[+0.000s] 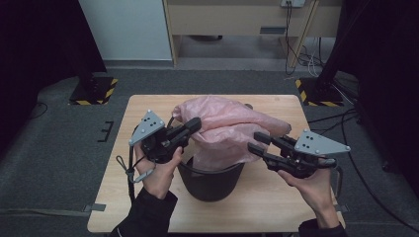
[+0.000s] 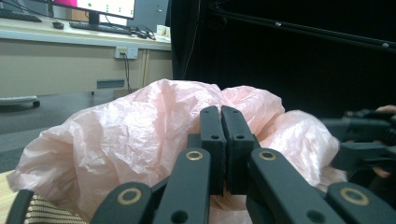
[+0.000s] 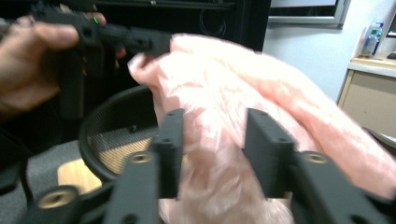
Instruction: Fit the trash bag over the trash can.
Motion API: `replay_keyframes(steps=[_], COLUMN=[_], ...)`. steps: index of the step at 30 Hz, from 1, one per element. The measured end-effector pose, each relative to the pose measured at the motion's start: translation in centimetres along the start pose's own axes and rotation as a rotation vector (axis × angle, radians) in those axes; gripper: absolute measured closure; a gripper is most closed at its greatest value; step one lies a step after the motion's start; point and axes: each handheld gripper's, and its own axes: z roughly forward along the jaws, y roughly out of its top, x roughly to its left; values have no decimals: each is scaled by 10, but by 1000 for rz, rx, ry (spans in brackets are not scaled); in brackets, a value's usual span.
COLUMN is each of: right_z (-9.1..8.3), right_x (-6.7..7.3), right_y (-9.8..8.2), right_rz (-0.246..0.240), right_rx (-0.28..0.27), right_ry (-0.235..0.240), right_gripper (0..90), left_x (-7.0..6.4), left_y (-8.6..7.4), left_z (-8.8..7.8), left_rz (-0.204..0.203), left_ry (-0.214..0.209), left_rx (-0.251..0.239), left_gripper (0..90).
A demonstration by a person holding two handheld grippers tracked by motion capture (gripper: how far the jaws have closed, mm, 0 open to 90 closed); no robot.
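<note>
From the high view, a black mesh bin [image 1: 211,180] stands on the near middle of the wooden table [image 1: 276,197], with a pink plastic bag [image 1: 227,129] bulging out of its top and spreading right. The left gripper [image 1: 193,125] pinches the bag's left edge; the right gripper [image 1: 257,142] sits at the bag's right side, jaws parted.

In the left gripper view, the jaws are clenched together against the pink bag [image 2: 140,135]; whether film is caught between them cannot be told.

In the right gripper view, blurred, the jaws stand apart with the bag [image 3: 224,121] between them, not pressed, above the bin's rim [image 3: 100,107]
</note>
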Motion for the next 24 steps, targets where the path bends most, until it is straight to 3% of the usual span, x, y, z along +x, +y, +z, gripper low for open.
replay_keyframes(steps=[2, 5, 14, 16, 19, 24], right_z=[3, 14, 49, 53, 52, 21], right_x=[-2, -3, -2, -2, -1, -5], right_y=[-4, -3, -4, -9, -11, -13], right_rz=[-2, 6, 30, 32, 31, 64], right_rx=[-5, -8, 45, 94, 105, 9], right_ry=[9, 16, 51, 57, 68, 99], right_gripper=[827, 869, 874, 846, 820, 676], left_x=[1, 1, 3, 2, 1, -2], left_y=[0, 0, -7, -13, -17, -28], left_z=[-2, -6, -18, -22, -24, -24], left_rz=[1, 10, 27, 35, 42, 58], left_ry=[-1, 1, 0, 1, 2, 5], left_rx=[-2, -2, -3, 2, 6, 27], left_gripper=[886, 886, 885, 885, 885, 884])
